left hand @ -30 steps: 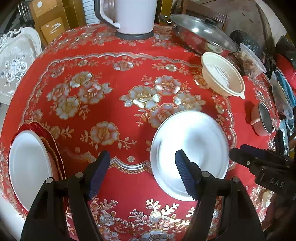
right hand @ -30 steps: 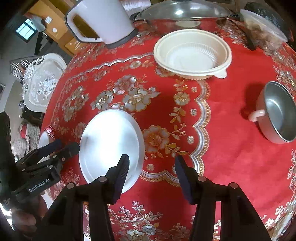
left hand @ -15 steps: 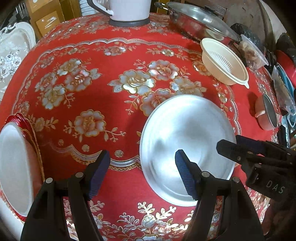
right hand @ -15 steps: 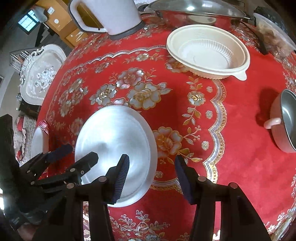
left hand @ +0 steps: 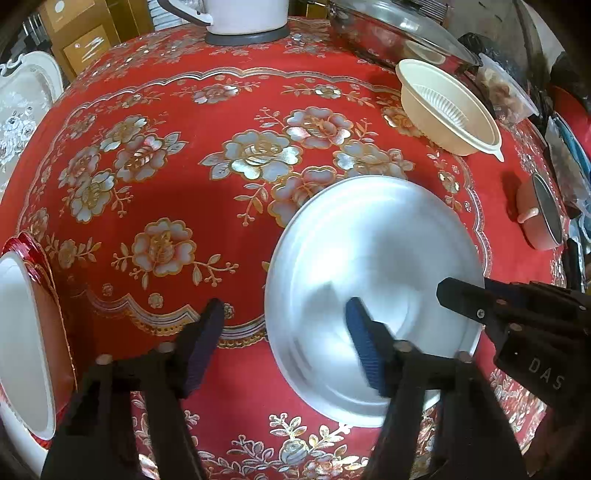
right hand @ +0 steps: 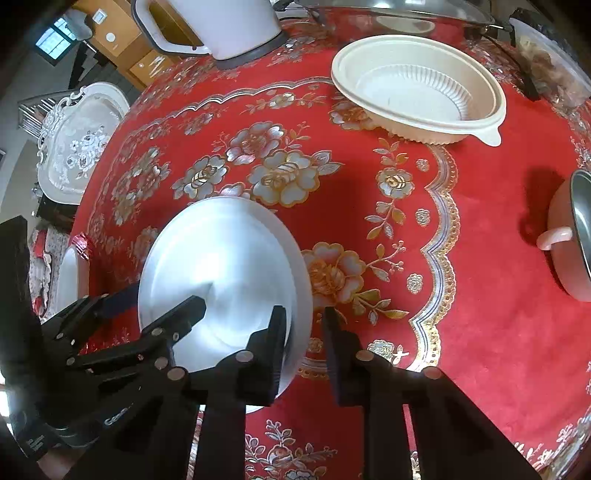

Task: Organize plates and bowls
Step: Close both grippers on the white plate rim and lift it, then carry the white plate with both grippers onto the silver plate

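Observation:
A round silver metal plate (left hand: 373,266) (right hand: 221,258) lies on the red flowered tablecloth (left hand: 166,122). My left gripper (left hand: 284,343) is open and straddles the plate's left rim, with one blue pad over the plate and the other over the cloth. My right gripper (right hand: 303,343) is open only narrowly, and the plate's right rim sits in the gap between its jaws. In the left wrist view one of its fingers (left hand: 461,301) reaches over that rim. A cream plastic bowl (left hand: 448,110) (right hand: 417,88) stands further back.
A white plate on a red dish (left hand: 22,332) sits at the table's left edge. A small red pot (right hand: 572,236) is at the right. A white kettle (right hand: 221,26) and a glass-lidded pan (left hand: 399,33) stand at the back. A white ornate chair (right hand: 77,140) is beyond the table.
Both grippers have come in closer to the silver plate from either side. The right gripper's jaws have narrowed around the plate's right rim; the left stays wide.

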The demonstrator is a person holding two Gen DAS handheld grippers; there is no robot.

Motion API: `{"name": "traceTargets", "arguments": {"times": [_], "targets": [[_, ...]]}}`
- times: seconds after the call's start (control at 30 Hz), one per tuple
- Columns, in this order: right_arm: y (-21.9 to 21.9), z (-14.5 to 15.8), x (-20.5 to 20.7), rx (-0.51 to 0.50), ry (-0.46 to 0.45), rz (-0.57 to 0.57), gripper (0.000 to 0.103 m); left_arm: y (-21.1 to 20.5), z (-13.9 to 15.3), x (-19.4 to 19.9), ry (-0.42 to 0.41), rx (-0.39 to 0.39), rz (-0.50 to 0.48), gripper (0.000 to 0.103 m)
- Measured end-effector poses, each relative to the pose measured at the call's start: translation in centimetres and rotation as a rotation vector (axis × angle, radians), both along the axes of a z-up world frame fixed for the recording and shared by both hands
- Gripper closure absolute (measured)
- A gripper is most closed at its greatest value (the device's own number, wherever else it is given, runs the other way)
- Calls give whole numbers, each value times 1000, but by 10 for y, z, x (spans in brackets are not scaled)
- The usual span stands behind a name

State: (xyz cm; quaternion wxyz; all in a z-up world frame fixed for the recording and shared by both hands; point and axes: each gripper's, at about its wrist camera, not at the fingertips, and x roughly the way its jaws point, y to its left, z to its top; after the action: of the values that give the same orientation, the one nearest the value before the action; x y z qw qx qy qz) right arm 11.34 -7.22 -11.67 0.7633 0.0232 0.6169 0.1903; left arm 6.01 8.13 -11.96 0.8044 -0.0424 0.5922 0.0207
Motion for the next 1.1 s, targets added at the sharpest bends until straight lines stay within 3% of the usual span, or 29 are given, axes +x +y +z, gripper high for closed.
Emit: {"name": "traceTargets", "arguments": {"times": [0.03, 0.1, 0.2, 0.67, 1.1], "targets": [[0, 0, 0, 1, -2, -1, 89, 0, -2, 0, 5, 1, -1, 63], [0, 0, 0, 10, 1, 0, 91, -1, -6, 2, 21, -8, 2, 75], [1, 1, 0, 10, 1, 4, 91, -3, -4, 2, 14, -20, -4, 84], [14, 42, -10, 26, -70, 51, 91, 13, 32, -7, -31, -42, 38, 85], [58, 71, -16, 23, -127, 138, 91, 53, 57, -19, -85, -29, 112, 85]]}}
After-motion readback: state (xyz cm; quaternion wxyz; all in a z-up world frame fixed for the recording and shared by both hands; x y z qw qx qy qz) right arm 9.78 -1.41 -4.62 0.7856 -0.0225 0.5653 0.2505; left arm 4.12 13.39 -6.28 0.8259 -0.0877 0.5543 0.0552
